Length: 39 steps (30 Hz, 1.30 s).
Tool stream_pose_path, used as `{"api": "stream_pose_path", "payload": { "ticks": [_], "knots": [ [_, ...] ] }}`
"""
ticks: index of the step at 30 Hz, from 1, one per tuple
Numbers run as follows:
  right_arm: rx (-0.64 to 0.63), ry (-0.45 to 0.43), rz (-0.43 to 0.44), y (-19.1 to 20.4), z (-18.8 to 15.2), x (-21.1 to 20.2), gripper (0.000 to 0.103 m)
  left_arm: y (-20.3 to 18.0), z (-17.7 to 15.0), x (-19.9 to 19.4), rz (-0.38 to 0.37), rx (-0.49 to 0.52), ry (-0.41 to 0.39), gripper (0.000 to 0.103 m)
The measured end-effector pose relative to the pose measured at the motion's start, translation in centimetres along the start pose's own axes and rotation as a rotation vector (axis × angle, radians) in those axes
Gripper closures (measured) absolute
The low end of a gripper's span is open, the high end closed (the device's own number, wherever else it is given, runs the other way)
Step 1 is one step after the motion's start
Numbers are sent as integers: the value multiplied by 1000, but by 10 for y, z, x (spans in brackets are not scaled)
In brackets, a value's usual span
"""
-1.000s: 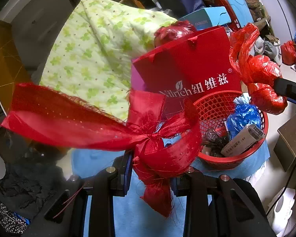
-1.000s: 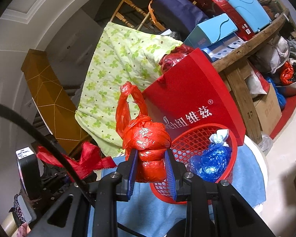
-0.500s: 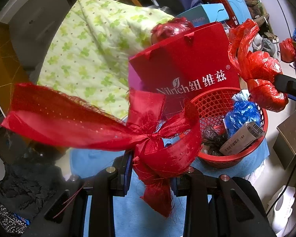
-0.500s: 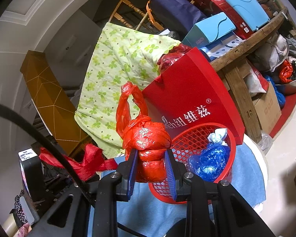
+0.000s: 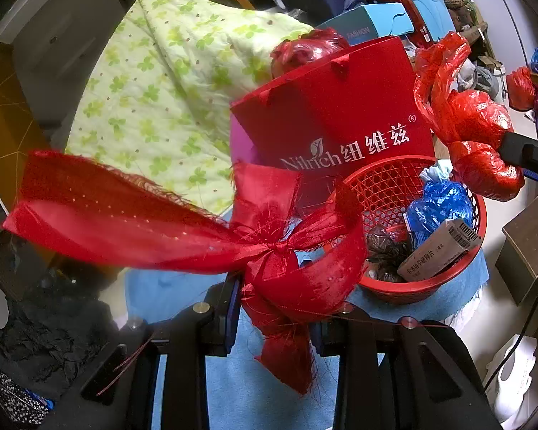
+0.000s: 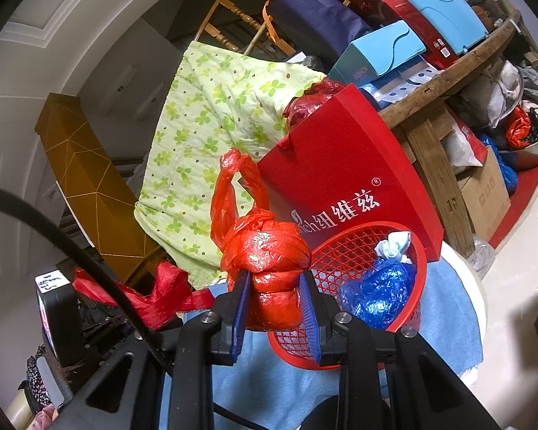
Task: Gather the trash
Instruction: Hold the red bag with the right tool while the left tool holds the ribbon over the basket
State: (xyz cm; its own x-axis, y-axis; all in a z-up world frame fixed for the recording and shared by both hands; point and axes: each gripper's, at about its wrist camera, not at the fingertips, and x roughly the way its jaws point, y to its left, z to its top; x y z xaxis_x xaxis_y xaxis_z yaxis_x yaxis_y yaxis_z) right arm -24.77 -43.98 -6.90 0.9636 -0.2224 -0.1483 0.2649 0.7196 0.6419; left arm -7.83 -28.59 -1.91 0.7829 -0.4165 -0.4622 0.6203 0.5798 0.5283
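My left gripper (image 5: 274, 304) is shut on a red ribbon bow (image 5: 276, 251), held above the blue cloth just left of the red mesh basket (image 5: 387, 186). The bow's long tail (image 5: 107, 211) trails off to the left. My right gripper (image 6: 273, 304) is shut on a knotted red plastic bag (image 6: 265, 251), held at the basket's (image 6: 344, 251) near-left rim. In the left wrist view that red plastic bag (image 5: 477, 125) hangs over the basket's far right side. The basket holds a blue plastic bag (image 5: 437, 204), a small carton (image 5: 437, 251) and dark wrappers.
A red paper gift bag (image 5: 340, 114) stands right behind the basket. A green clover-print quilt (image 5: 168, 82) is draped at the back left. A wooden table (image 6: 448, 82) piled with boxes stands at the right. The blue cloth (image 5: 254, 394) covers the surface under the basket.
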Motion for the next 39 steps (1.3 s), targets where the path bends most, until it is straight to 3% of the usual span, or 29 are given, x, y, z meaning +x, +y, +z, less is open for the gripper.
{"api": "stream_pose_path", "payload": {
  "ticks": [39],
  "knots": [
    [29,12,-17,-2,-6,2,73,-8,-7,18,-18,-2,44,69]
  ]
}}
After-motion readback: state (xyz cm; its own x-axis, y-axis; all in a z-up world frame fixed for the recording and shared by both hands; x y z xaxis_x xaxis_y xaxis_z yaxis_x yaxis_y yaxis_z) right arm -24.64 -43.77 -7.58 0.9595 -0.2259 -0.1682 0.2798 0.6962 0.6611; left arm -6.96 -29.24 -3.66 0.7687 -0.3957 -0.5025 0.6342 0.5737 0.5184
